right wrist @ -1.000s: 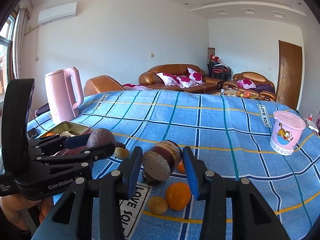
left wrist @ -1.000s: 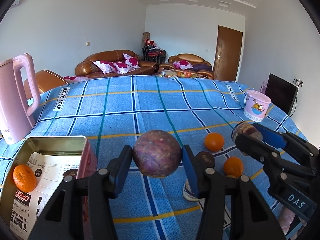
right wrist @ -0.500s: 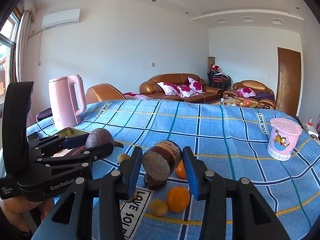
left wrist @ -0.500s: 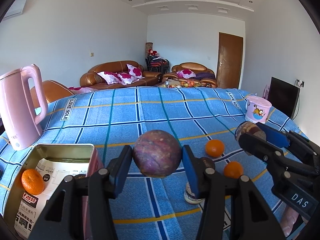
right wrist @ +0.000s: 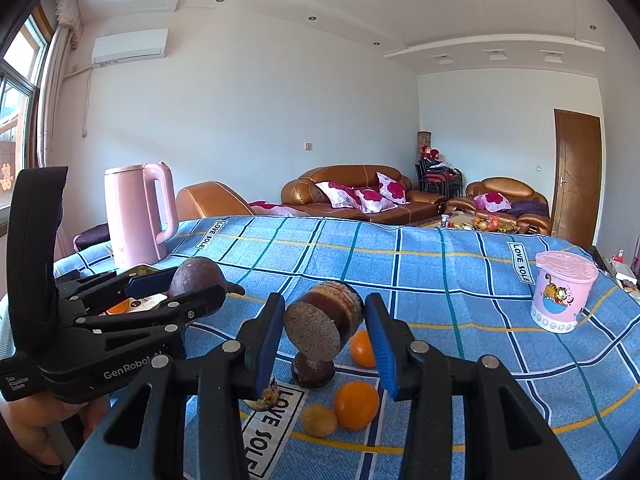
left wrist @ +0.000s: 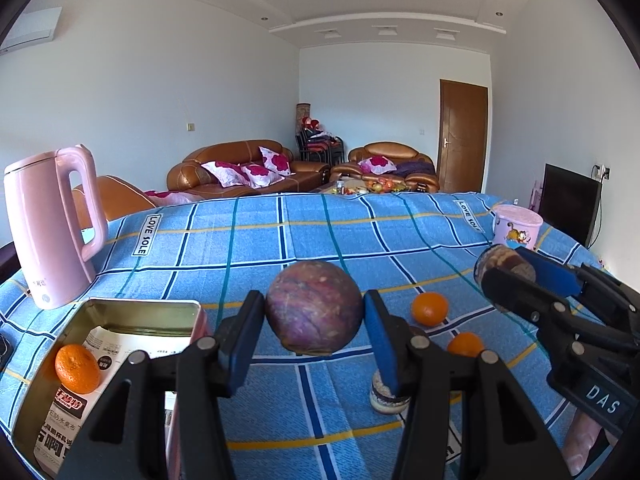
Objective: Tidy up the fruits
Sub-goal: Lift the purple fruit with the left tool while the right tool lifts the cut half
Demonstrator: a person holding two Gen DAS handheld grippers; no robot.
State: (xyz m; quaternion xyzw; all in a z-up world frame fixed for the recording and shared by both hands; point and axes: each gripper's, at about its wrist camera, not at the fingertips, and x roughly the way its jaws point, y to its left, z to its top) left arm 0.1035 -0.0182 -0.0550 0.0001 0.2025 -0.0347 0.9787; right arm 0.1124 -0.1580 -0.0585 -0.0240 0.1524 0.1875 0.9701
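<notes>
My left gripper (left wrist: pixel 315 314) is shut on a round purple passion fruit (left wrist: pixel 314 307), held above the blue checked cloth, right of an open metal tin (left wrist: pixel 138 309) that holds one orange (left wrist: pixel 77 368). My right gripper (right wrist: pixel 325 326) is shut on a brown cut-ended fruit (right wrist: pixel 323 322), held above the cloth. Below it lie two oranges (right wrist: pixel 356 405), a small yellowish fruit (right wrist: pixel 319 420) and a dark fruit (right wrist: pixel 313 372). The left gripper with its fruit also shows in the right wrist view (right wrist: pixel 196 280).
A pink kettle (left wrist: pixel 50 228) stands at the back left behind the tin. A pink lidded cup (right wrist: pixel 562 296) stands at the right of the table. Printed paper lines the tin. Sofas and a door lie beyond the table.
Both grippers have risen and tilted up with their fruits; the table sits lower in both views. Grips are unchanged.
</notes>
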